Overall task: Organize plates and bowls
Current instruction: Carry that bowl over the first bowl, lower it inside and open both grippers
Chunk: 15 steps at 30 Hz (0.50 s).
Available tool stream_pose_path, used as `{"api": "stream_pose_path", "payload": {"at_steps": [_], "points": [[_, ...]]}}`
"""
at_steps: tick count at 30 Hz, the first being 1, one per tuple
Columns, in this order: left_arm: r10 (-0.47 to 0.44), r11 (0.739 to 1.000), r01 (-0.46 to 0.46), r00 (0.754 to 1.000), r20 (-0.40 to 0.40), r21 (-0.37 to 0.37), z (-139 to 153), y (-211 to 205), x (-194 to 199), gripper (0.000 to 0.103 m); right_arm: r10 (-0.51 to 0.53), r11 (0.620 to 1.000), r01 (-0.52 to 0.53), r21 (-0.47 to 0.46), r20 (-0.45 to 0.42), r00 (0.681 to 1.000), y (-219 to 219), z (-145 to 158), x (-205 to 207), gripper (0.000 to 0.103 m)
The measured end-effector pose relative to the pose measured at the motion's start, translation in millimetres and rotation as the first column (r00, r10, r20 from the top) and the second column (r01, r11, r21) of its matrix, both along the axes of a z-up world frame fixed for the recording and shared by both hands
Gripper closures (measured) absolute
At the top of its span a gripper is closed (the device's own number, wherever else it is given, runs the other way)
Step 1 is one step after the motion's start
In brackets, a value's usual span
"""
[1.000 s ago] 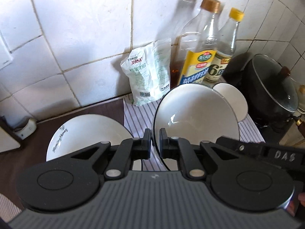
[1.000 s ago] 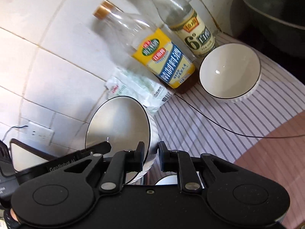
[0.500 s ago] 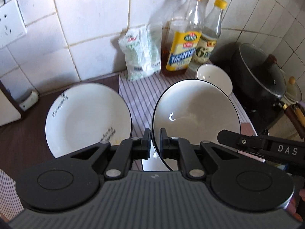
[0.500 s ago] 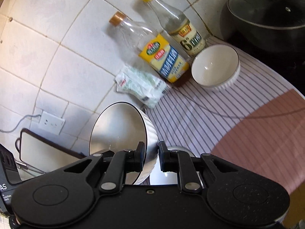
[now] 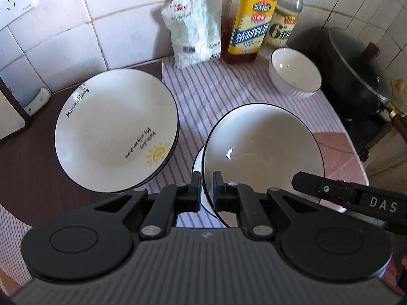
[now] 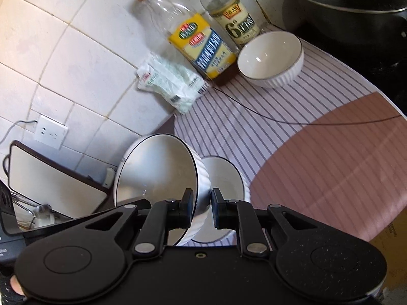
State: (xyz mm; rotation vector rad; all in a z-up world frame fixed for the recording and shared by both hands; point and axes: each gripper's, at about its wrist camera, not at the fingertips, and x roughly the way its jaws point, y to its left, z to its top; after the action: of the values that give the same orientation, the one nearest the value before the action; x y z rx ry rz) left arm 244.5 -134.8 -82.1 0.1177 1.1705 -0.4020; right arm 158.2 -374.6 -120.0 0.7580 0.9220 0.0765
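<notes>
The left hand-held gripper pinched the rim of a big bowl, tilted at frame centre above another bowl on the striped cloth. The right hand-held gripper clamped the same big bowl's ribbed wall. A stack of plates sat left, a small bowl upper right near the bottles.

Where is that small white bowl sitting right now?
In both views the small white bowl sits at the back of the striped cloth, right of the bottles and beside the black pot.
</notes>
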Motion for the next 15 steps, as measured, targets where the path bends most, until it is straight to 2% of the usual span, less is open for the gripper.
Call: {"api": "stream_pose_path", "payload": {"at_steps": [7, 11, 15], "points": [[0.023, 1.0, -0.023, 0.999, -0.025, 0.006, -17, 3, -1, 0.096, 0.008, 1.0, -0.008, -0.011, -0.053, 0.999, 4, -13, 4, 0.084], [0.02, 1.0, -0.019, 0.999, -0.046, 0.009, -27, 3, 2, 0.096, 0.021, 0.998, -0.025, -0.058, -0.068, 0.997, 11, -17, 7, 0.084], [0.016, 0.999, -0.015, 1.0, -0.017, 0.031, -29, 2, 4, 0.096, 0.059, 0.993, -0.065, -0.103, -0.057, 0.997, 18, -19, 10, 0.084]]}}
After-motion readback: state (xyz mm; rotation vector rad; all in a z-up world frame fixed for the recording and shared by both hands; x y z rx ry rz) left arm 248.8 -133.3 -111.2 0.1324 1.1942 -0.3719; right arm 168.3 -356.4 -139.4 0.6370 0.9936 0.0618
